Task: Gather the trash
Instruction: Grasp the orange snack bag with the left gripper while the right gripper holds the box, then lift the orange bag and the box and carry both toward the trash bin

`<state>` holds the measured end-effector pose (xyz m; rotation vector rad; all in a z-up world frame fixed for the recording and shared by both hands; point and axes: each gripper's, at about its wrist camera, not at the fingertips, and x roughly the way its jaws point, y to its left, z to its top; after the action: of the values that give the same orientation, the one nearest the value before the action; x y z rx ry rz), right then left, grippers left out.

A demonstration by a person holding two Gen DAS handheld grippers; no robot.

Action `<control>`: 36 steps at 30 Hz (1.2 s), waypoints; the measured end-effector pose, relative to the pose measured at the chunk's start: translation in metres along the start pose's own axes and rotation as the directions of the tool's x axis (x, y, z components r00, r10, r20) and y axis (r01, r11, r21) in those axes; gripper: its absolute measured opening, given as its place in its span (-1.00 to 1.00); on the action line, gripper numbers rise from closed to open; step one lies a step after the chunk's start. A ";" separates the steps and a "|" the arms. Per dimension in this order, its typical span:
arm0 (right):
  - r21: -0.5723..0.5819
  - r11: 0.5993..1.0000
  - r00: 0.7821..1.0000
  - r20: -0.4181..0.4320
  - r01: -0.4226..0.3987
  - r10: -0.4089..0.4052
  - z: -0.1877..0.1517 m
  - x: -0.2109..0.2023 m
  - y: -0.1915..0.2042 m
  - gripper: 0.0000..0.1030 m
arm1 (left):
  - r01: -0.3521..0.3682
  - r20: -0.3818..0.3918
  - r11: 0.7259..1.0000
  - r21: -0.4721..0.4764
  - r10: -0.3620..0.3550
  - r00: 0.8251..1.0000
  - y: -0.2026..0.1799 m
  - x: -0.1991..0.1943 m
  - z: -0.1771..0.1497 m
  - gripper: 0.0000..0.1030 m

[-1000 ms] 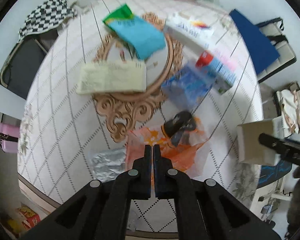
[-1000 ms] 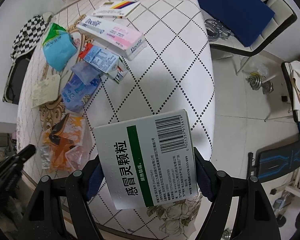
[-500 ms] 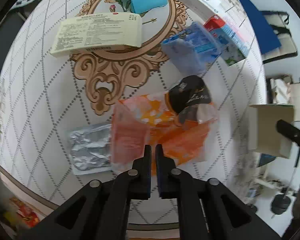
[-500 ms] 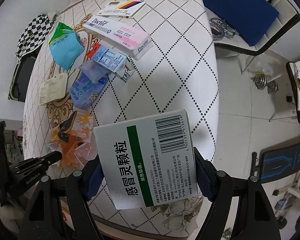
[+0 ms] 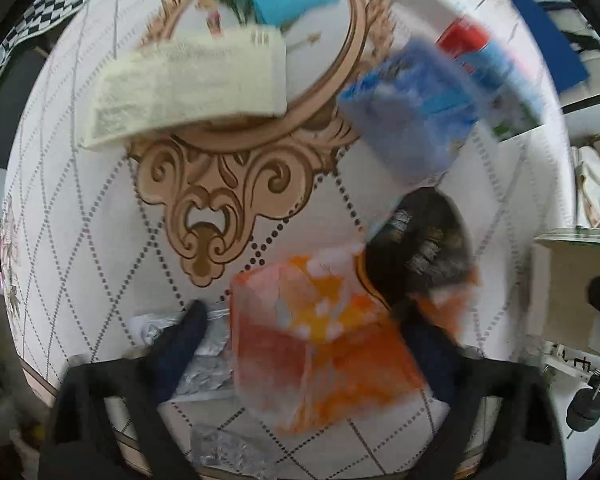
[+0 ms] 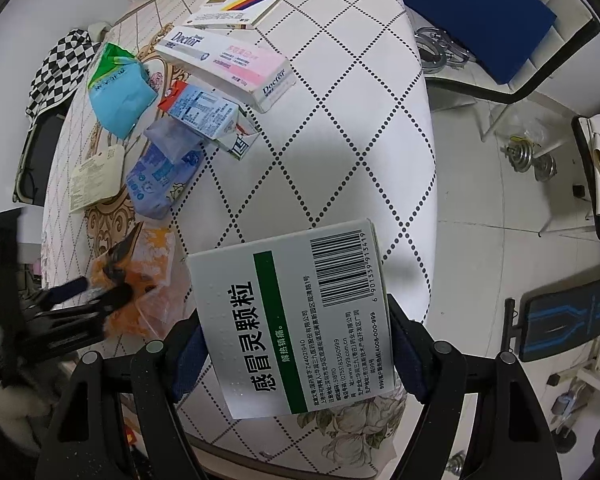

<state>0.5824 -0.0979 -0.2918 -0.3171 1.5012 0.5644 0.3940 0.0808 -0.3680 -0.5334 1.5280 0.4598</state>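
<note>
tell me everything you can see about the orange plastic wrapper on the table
The orange plastic wrapper is thin, crinkled film, orange and yellow with pale translucent patches, lying flat near the table's front edge. A black wrapper overlaps its far right corner, and a silver foil pack lies against its left side. The left gripper hangs over it, fingers opening to either side, not yet pressing it.
</note>
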 end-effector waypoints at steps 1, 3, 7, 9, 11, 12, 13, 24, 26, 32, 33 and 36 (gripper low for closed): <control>-0.002 1.000 1.000 -0.001 0.002 -0.002 0.001 0.001 0.000 0.55 | -0.021 -0.004 1.000 0.003 0.021 1.000 -0.002 0.003 0.000 0.23; -0.011 1.000 1.000 0.003 0.009 -0.009 0.001 0.002 0.003 0.55 | -0.033 0.034 0.999 0.018 0.032 0.999 -0.007 -0.002 -0.001 -0.19; -0.007 1.000 0.999 0.036 0.015 -0.014 -0.004 -0.004 0.004 0.56 | -0.050 0.100 0.998 0.027 0.047 0.994 -0.013 -0.024 -0.010 -0.76; 0.000 1.000 0.998 0.054 0.020 -0.019 -0.008 -0.008 0.003 0.56 | -0.074 0.138 0.997 0.027 0.069 0.988 -0.011 -0.040 -0.017 -0.78; 0.016 1.000 0.997 0.070 0.011 -0.012 -0.014 -0.012 0.002 0.55 | -0.095 0.170 0.995 0.021 0.090 0.981 -0.010 -0.056 -0.025 -0.80; 0.026 1.000 0.997 0.077 0.005 -0.007 -0.018 -0.014 0.003 0.55 | -0.108 0.186 0.994 0.012 0.104 0.977 -0.010 -0.066 -0.031 -0.81; 0.032 0.999 0.997 0.082 0.000 -0.003 -0.022 -0.017 0.003 0.55 | -0.112 0.198 0.994 0.003 0.109 0.974 -0.009 -0.075 -0.036 -0.81; 0.090 0.996 0.980 0.197 -0.023 0.005 -0.112 -0.058 0.049 0.55 | -0.068 0.303 0.997 -0.024 0.072 0.950 0.055 -0.127 -0.109 -0.81; 0.100 0.995 0.976 0.219 -0.030 0.007 -0.139 -0.066 0.060 0.55 | -0.055 0.323 0.998 -0.002 0.053 0.945 0.065 -0.131 -0.134 -0.81; 0.142 0.989 0.960 0.280 -0.036 -0.005 -0.257 -0.078 0.109 0.55 | -0.024 0.360 0.996 0.082 -0.007 0.933 0.112 -0.134 -0.220 -0.81; 0.161 0.986 0.960 0.280 -0.038 -0.009 -0.283 -0.076 0.117 0.55 | -0.026 0.354 0.995 0.101 -0.011 0.935 0.120 -0.131 -0.236 -0.81; 0.230 0.970 0.967 0.255 -0.080 0.019 -0.346 -0.063 0.133 0.55 | -0.019 0.315 0.990 0.139 -0.026 0.949 0.140 -0.117 -0.279 -0.81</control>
<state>0.2209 -0.1804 -0.2324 -0.0181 1.3165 0.4392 0.0863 0.0338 -0.2491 -0.3337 1.2387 0.4092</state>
